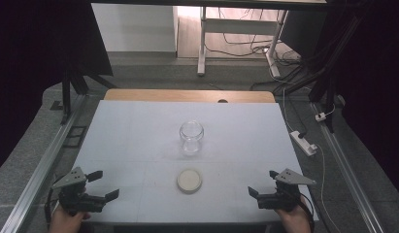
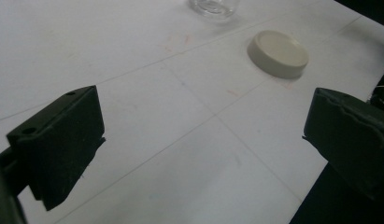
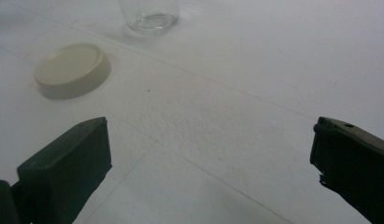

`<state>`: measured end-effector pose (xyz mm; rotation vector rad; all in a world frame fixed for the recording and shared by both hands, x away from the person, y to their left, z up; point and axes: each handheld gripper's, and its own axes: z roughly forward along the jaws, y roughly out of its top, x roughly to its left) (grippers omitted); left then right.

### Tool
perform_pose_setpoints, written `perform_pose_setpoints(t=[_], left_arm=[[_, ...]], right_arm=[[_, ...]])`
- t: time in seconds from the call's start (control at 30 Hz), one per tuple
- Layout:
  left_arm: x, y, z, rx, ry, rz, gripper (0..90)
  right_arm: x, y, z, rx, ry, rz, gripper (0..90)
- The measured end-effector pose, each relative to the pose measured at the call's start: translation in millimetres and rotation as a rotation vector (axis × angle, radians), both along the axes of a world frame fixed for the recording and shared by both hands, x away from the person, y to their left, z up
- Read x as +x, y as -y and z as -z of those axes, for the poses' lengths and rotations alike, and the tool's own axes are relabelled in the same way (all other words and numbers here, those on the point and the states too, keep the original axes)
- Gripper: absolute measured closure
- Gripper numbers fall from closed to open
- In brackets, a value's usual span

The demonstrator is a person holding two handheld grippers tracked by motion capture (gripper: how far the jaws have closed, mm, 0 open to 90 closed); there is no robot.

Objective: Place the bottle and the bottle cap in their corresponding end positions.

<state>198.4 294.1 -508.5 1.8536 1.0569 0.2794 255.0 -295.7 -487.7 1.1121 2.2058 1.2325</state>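
High view | both hand-held grippers, left (image 1: 101,185) and right (image 1: 263,183), wide open, empty | risk I see: glass jar (image 1: 191,137) tips if I clip it grabbing lid (image 1: 189,180)

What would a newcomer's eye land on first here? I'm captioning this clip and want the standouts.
First, the clear glass jar standing upright and uncapped at the middle of the white table. Just in front of it, apart from it, lies the cream round lid. At the near corners wait the left tool and the right tool, both wide open and holding nothing.
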Motion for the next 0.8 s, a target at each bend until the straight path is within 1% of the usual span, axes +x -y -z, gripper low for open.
perform_pose_setpoints(t=[0.17,0.3,0.43,0.53,0.57,0.6,0.7,0.8], left_arm=[[-6.5,-7.1,5.9,0.024,-0.011,-0.034,0.0],[-12.4,-11.8,9.4,0.038,-0.018,-0.061,0.0],[-18.1,-15.3,12.7,0.073,-0.022,-0.09,0.0],[-20.7,-16.4,14.9,0.095,-0.034,-0.103,0.0],[-21.7,-16.7,14.6,0.097,-0.03,-0.107,0.0],[-22.6,-16.6,14.5,0.103,-0.03,-0.111,0.0],[-24.0,-15.5,14.8,0.139,-0.046,-0.122,0.0],[-23.5,-15.2,15.1,0.141,-0.054,-0.121,0.0]], right_arm=[[-6.6,11.8,2.0,0.013,-0.008,0.035,0.0],[-11.2,19.6,3.7,0.013,-0.016,0.059,0.0],[-15.1,26.7,5.7,0.013,-0.031,0.079,0.0],[-17.7,31.2,5.7,0.026,-0.04,0.091,0.0],[-18.6,32.3,5.5,0.028,-0.04,0.095,0.0],[-19.4,32.9,5.5,0.028,-0.043,0.096,0.0],[-21.2,33.0,5.4,0.012,-0.051,0.102,0.0],[-21.9,31.4,5.5,-0.008,-0.053,0.098,0.0]])
